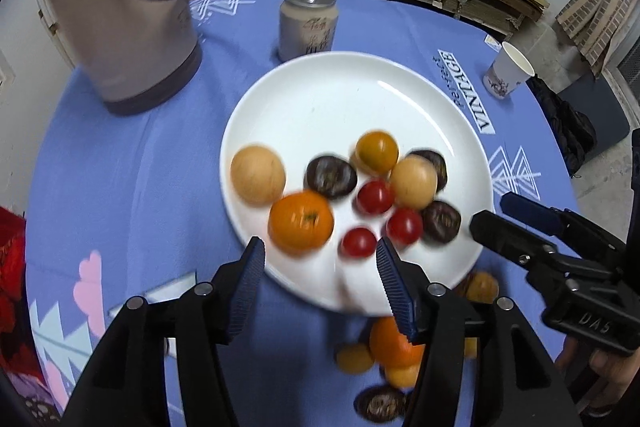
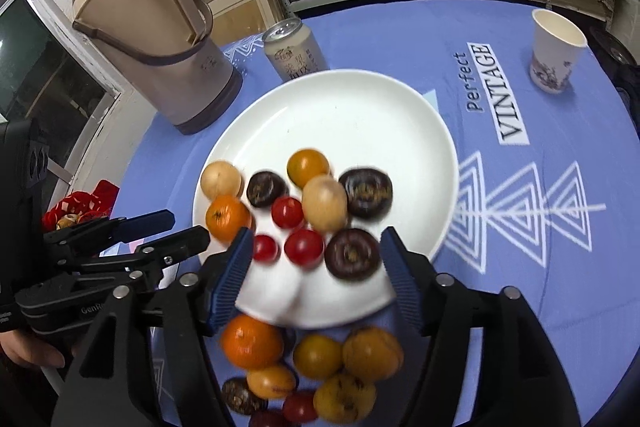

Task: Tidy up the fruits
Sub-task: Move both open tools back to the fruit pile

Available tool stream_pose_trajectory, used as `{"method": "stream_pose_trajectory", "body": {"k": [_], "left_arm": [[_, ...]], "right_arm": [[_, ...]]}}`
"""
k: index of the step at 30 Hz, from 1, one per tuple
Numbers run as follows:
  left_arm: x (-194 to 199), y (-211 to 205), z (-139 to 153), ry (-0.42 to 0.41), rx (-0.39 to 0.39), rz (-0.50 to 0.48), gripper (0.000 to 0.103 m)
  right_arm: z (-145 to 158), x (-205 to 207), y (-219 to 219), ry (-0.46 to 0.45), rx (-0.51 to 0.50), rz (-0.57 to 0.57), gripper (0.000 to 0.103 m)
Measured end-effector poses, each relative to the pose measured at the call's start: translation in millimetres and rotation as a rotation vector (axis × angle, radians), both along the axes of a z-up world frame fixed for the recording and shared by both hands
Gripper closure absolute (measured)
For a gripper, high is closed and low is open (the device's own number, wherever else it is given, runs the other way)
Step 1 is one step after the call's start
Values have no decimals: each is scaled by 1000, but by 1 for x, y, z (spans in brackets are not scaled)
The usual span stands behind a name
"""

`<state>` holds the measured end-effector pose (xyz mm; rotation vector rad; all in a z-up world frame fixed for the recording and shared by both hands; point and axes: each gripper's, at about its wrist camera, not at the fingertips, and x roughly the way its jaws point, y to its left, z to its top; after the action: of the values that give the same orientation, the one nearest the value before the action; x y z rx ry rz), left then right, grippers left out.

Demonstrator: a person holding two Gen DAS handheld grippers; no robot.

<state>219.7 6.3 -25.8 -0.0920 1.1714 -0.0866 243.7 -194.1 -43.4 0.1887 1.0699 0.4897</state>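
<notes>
A white plate [image 1: 340, 99] [image 2: 352, 115] on the blue tablecloth holds several fruits: an orange mandarin [image 1: 301, 221] [image 2: 227, 218], red cherry tomatoes [image 1: 359, 242] [image 2: 304, 247], dark round fruits [image 1: 330, 175] [image 2: 352, 254], pale yellow fruits [image 1: 258, 174] [image 2: 324, 203] and a yellow tomato [image 1: 377, 151] [image 2: 308, 167]. More fruits lie loose on the cloth in front of the plate, among them a mandarin [image 2: 252, 345] [image 1: 390, 345]. My left gripper [image 1: 320, 255] is open and empty over the plate's near rim. My right gripper [image 2: 316, 251] is open and empty just above the near fruits.
A beige thermos [image 2: 156, 51] [image 1: 132, 7] stands at the back left. A drink can [image 1: 308, 23] [image 2: 294, 49] stands behind the plate. A paper cup [image 1: 508, 71] [image 2: 554, 51] stands at the far right. A red object [image 2: 80, 207] lies at the left edge.
</notes>
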Motion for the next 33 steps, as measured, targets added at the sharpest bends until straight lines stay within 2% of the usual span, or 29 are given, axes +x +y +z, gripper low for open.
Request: {"method": "stream_pose_trajectory", "body": {"k": [7,11,23,30,33], "left_arm": [[-35,8,-4,30,6,21,44],[-51,14,-5,41,9,38,38],[-87,26,-17,80,28,57,38],[-98,37,-21,94,35,74,38],[-102,43,-23,102,35,88,38]], "right_arm": [[0,-35,-10,24,-9,-7,25],[1,-53,-18,24,-23,2,24],[-17,-94,-34,93,-46,-3,24],[-28,-124,-10,133,-51,116,24],[-32,-135,7,132,-85,185,29]]}}
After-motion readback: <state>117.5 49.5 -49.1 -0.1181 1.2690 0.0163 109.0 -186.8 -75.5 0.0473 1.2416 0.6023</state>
